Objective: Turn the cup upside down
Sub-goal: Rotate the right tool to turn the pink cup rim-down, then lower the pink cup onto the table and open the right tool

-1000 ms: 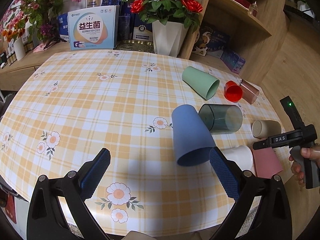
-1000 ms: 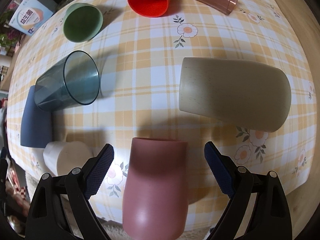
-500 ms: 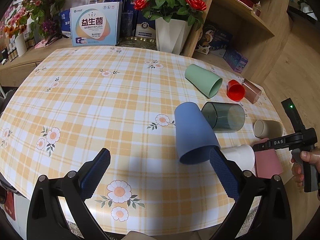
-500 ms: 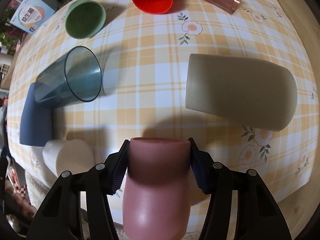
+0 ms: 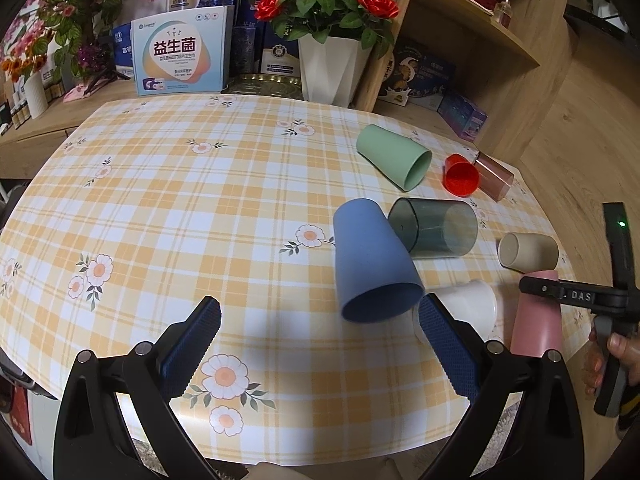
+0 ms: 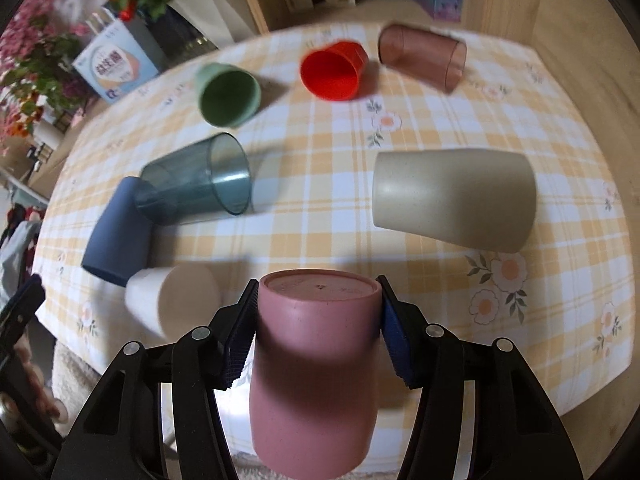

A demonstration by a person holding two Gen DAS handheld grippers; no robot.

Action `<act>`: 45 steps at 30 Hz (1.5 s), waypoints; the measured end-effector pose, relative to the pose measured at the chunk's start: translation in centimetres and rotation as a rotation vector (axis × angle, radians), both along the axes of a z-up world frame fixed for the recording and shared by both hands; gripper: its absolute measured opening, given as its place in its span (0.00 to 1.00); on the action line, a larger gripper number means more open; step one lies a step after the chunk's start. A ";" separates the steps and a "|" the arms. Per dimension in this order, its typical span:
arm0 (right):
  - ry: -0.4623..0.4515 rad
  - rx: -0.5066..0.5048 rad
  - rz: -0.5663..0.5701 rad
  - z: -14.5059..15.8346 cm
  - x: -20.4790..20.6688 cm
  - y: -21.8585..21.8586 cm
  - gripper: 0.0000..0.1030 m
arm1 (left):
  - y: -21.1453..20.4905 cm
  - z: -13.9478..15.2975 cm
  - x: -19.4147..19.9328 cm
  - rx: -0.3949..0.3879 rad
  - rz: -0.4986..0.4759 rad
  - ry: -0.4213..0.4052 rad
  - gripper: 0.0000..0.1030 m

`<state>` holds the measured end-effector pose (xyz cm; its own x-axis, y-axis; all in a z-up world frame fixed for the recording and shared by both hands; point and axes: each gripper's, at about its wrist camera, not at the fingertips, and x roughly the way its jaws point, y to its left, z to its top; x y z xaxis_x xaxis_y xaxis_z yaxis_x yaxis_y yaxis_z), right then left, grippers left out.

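Right fingers (image 6: 318, 334): clamping the pink cup (image 6: 314, 376) near its closed base, blue pads pressing both sides.
Pink cup: matte, dusty pink, base showing a raised ring, sitting in the grip at the near edge of the surface (image 6: 440, 128).
Left fingers (image 5: 316, 344): spread wide, gripping nothing, hanging over the surface by the blue cup (image 5: 372, 264).
Writing: "DAS" showing on the right gripper (image 5: 576, 296); "益生菌" showing on the box (image 5: 182, 54).

Bright, even daylight; fisheye bending with dark corners; the right wrist view is motion-blurred, the left sharp
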<state>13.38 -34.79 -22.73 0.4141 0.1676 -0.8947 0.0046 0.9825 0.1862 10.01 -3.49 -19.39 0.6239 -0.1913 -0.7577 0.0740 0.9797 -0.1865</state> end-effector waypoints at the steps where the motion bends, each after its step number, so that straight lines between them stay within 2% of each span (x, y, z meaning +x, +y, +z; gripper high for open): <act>1: -0.019 -0.001 0.003 0.3 -0.3 0.0 0.53 | -0.1 0.0 0.0 0.001 -0.001 0.000 0.94; 7: -0.098 0.001 -0.008 1.2 -2.8 -0.2 0.53 | -0.7 0.1 -0.3 0.007 -0.015 0.000 0.94; 17: -0.125 0.022 -0.027 1.7 -4.9 -0.6 0.53 | -1.1 0.1 -0.4 0.008 -0.022 0.004 0.94; 32: -0.125 0.025 -0.034 2.2 -5.5 -0.8 0.53 | -1.1 0.1 -0.5 0.000 -0.019 0.007 0.94; 45: -0.156 -0.080 -0.048 2.8 -2.8 -1.6 0.52 | -1.0 0.2 -0.5 -0.004 -0.019 0.004 0.94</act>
